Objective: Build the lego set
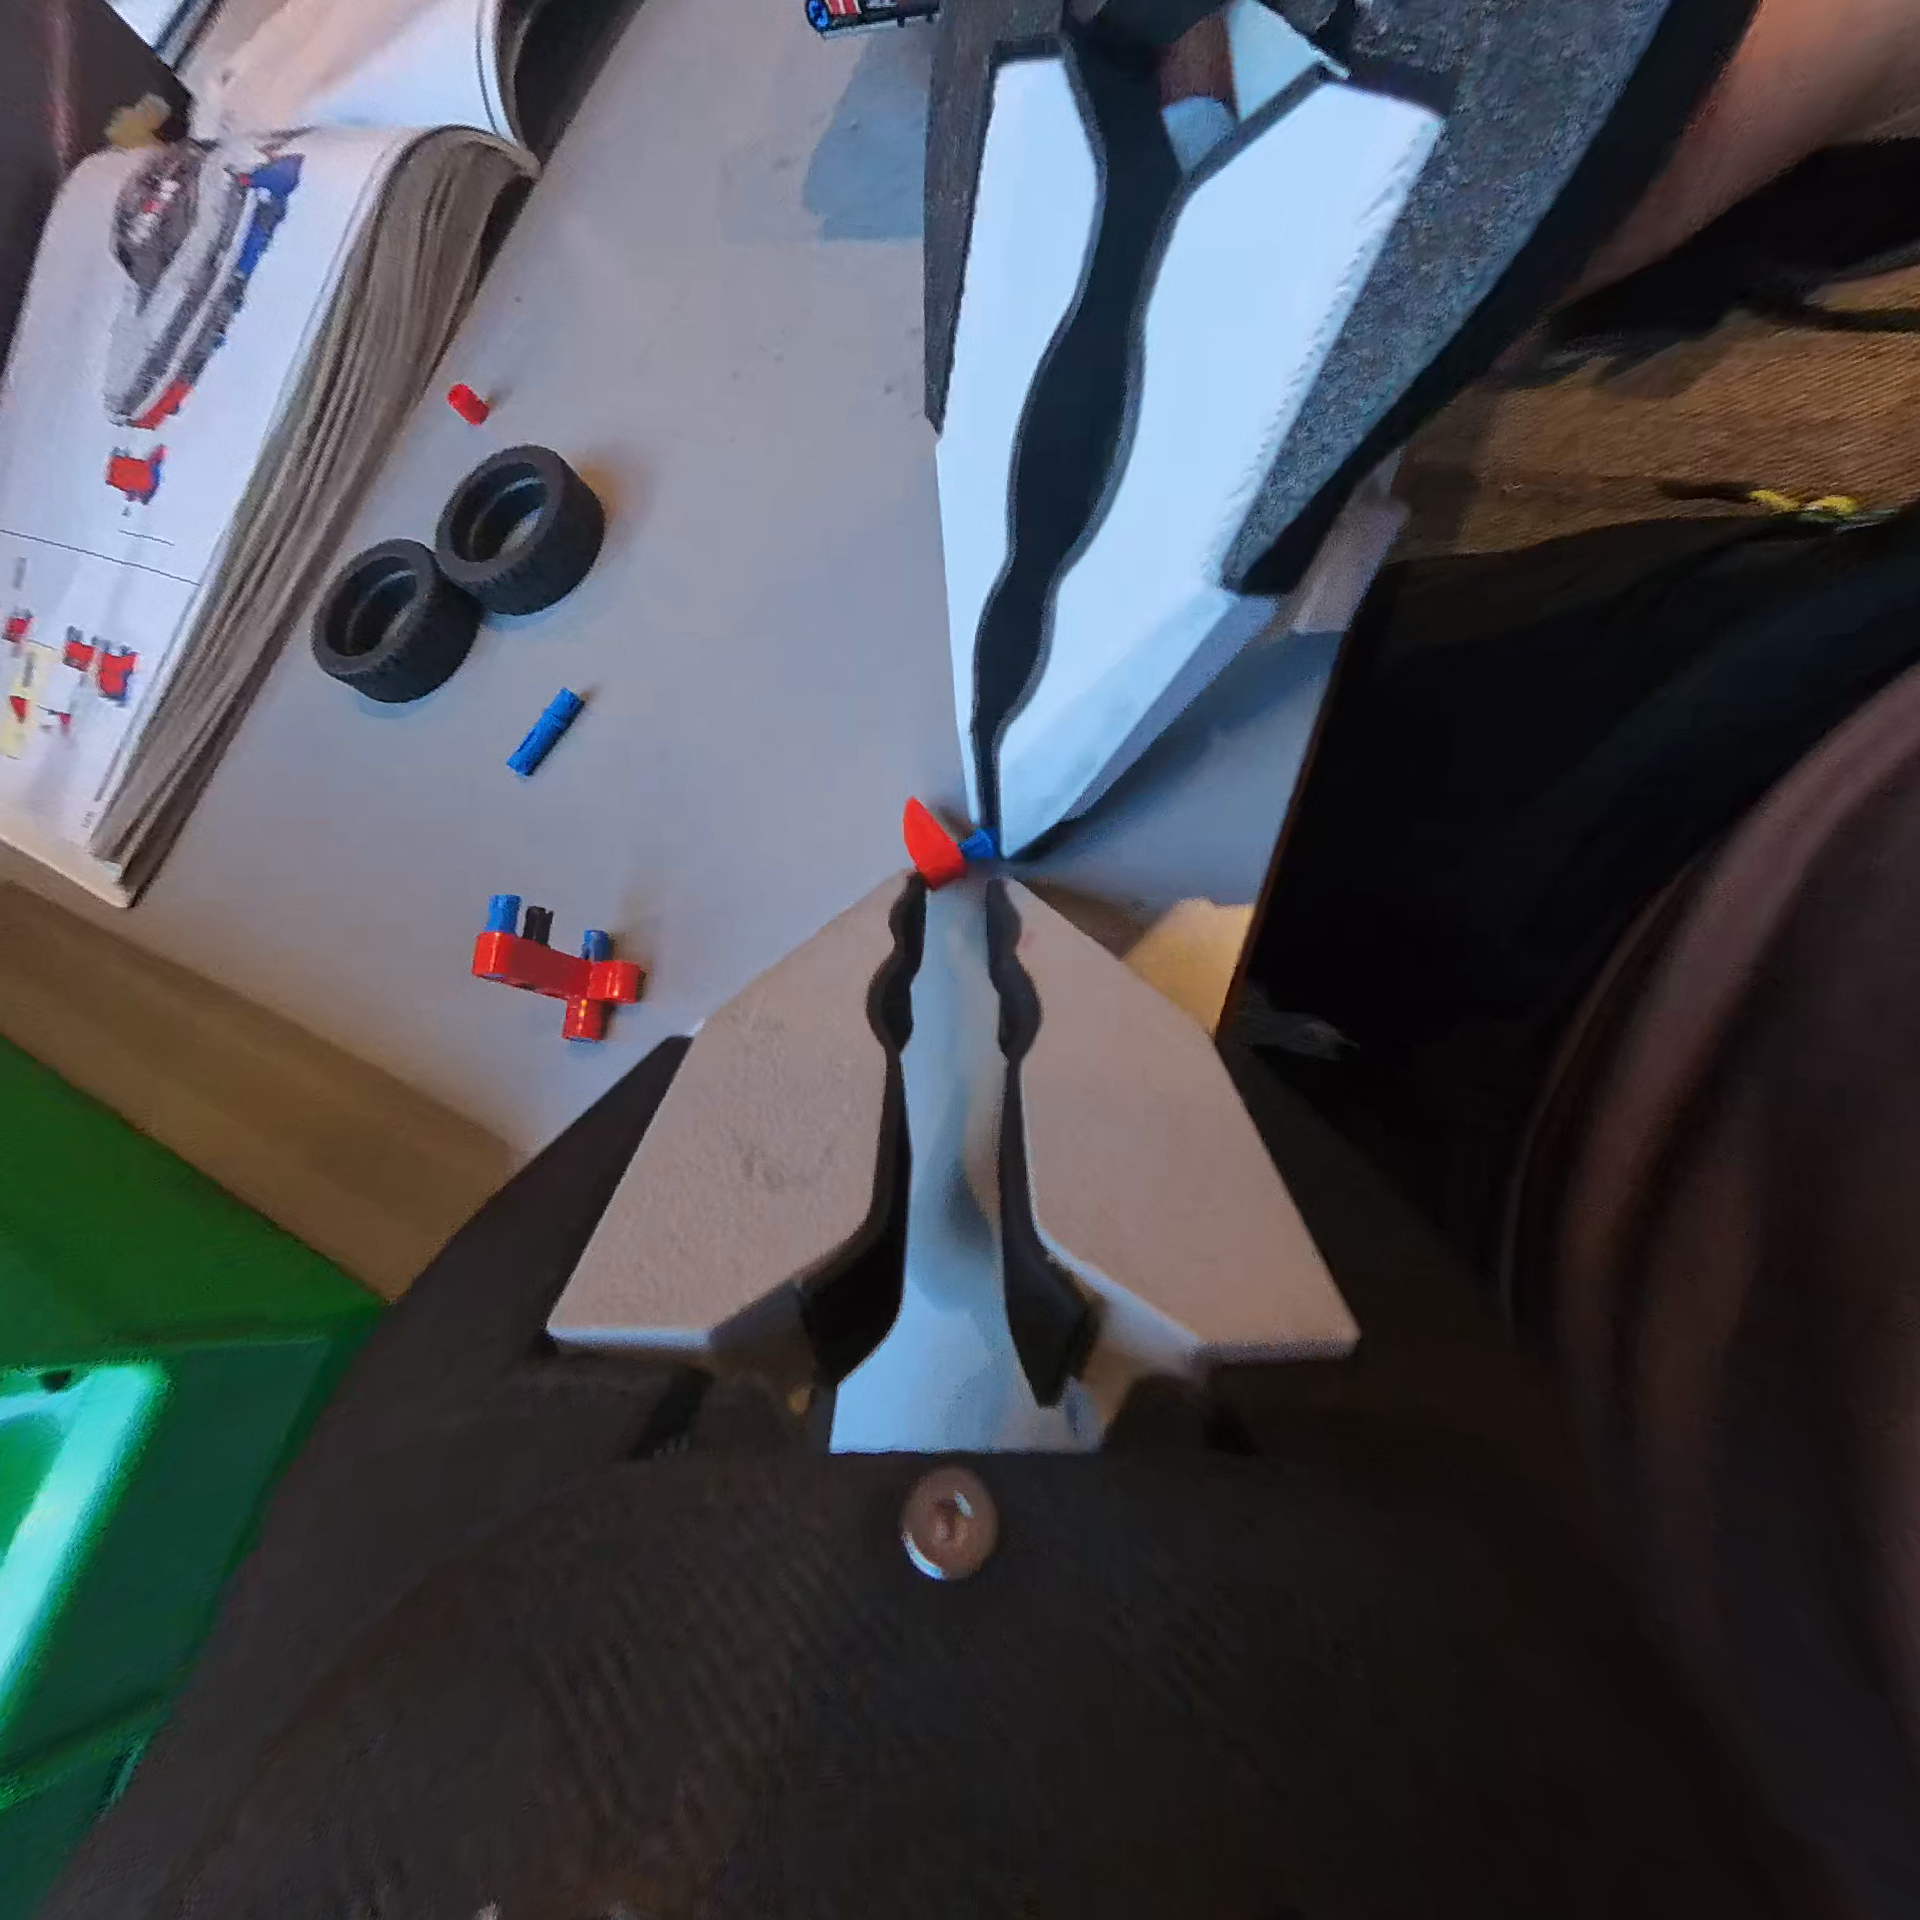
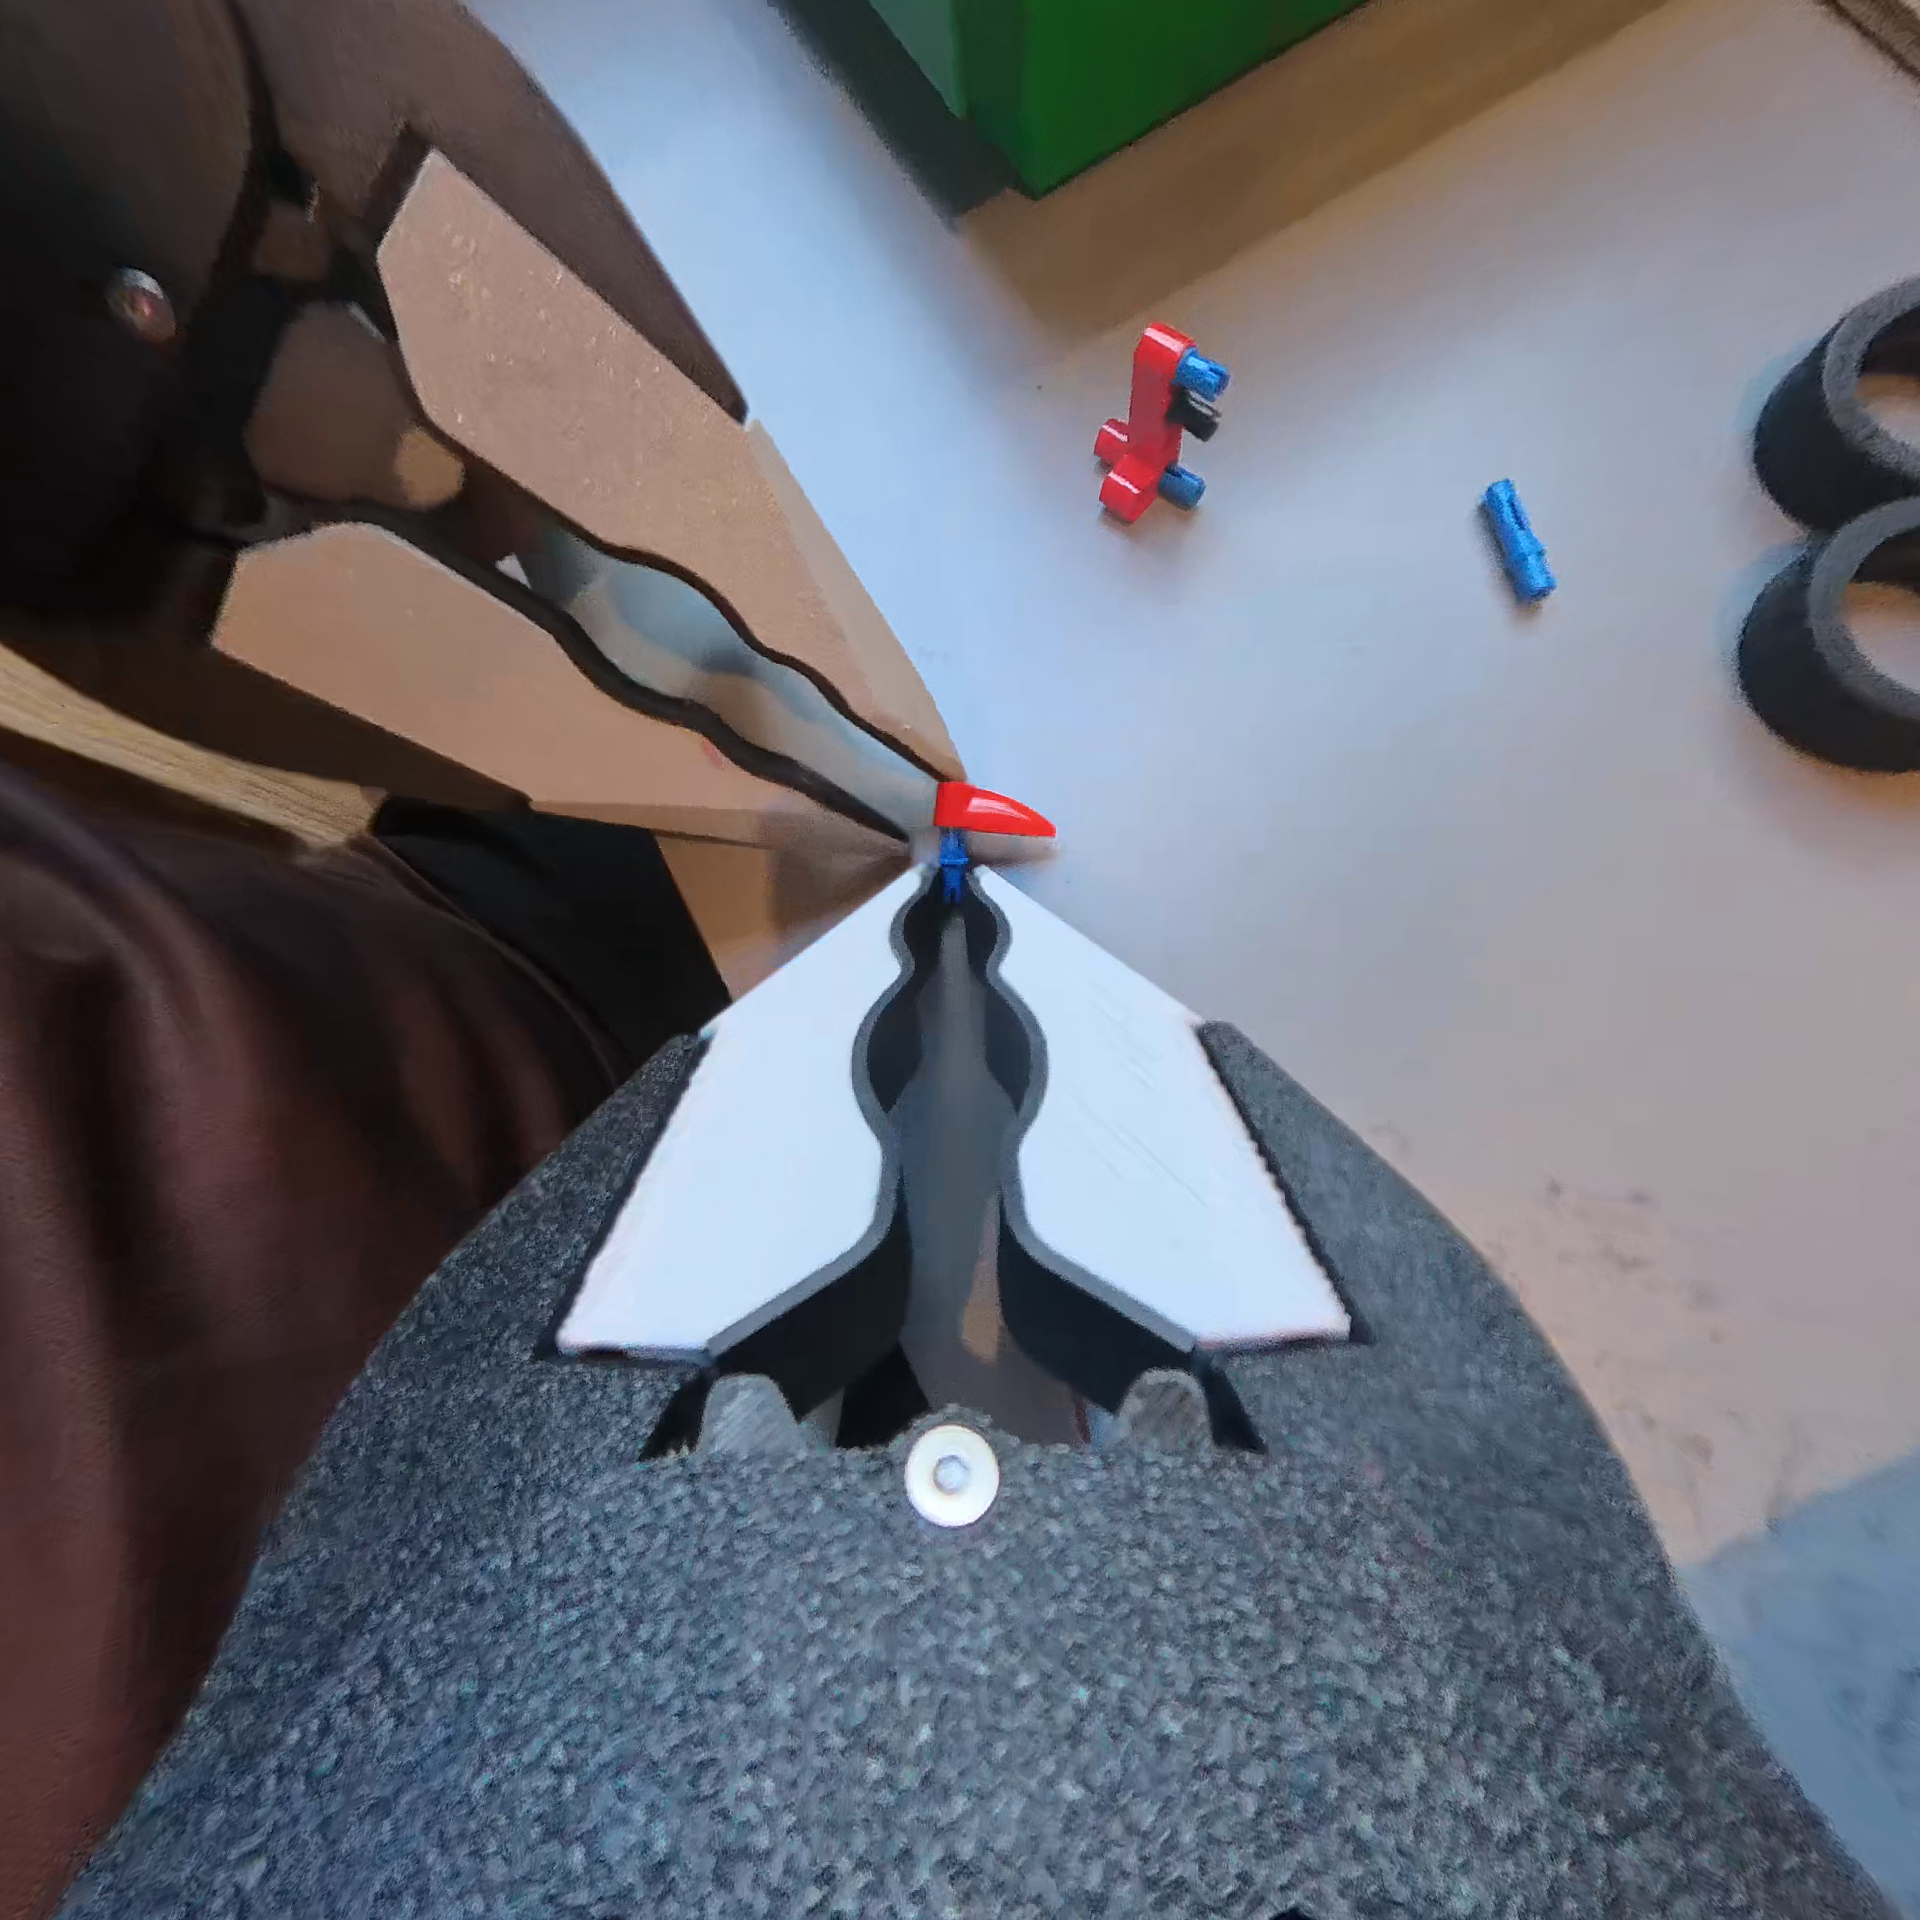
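My left gripper [image 1: 951, 883] is shut on a small red curved piece [image 1: 928, 844] and holds it above the table. My right gripper [image 2: 951, 878] is shut on a short blue pin [image 2: 951, 857]. The two grippers meet tip to tip, and the pin's end touches the red piece [image 2: 992, 812]. In the left wrist view the right gripper [image 1: 987, 836] comes down from the top with the blue pin [image 1: 977, 844]. In the right wrist view the left gripper [image 2: 930, 821] comes in from the upper left.
On the grey table lie a red beam with blue and black pins [image 1: 561, 961] [image 2: 1153, 426], a loose blue pin [image 1: 545, 732] [image 2: 1517, 540], two black tyres [image 1: 520, 530] [image 2: 1839, 634], a small red piece [image 1: 468, 403], an open instruction booklet [image 1: 156, 416] and a green box [image 2: 1091, 73]. Both grippers' tips are close together, under 4 cm apart.
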Tool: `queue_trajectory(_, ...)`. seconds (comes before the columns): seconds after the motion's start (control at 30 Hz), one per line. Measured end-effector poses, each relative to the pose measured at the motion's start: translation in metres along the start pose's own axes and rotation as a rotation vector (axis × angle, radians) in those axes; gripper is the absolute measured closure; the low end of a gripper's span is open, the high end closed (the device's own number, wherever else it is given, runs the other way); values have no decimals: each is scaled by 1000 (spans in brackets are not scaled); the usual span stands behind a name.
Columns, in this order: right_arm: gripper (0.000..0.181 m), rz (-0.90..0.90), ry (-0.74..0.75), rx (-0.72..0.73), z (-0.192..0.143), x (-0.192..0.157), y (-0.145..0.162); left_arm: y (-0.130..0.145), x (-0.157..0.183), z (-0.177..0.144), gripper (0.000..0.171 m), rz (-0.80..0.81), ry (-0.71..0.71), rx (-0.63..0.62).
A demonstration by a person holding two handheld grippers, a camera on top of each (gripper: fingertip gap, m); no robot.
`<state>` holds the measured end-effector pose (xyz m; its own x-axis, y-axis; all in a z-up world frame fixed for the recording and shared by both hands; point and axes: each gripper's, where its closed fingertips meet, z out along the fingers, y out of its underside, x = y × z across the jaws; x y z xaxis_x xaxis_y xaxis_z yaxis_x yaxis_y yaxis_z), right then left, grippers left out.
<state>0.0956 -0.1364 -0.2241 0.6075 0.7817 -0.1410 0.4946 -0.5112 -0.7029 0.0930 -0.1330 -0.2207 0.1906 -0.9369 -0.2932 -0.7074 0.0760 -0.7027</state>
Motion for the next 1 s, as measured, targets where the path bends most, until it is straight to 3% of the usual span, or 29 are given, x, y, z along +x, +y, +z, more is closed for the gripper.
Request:
queue_trajectory(0.27, 179, -126, -19, -51, 1, 5, -2, 11, -3, -17, 155, -138, 216, 35)
queue_trajectory(0.5, 179, -257, 10, -51, 5, 8, -7, 16, -21, -17, 156, -195, 243, 37)
queue_trajectory(0.93, 178, -693, 227, 32, 5, 10, -17, 7, -20, -17, 151, -344, 434, 69)
queue_trajectory(1.0, 178, -736, 241, 42, 2, 7, -20, 0, -19, -20, 157, -381, 480, 103)
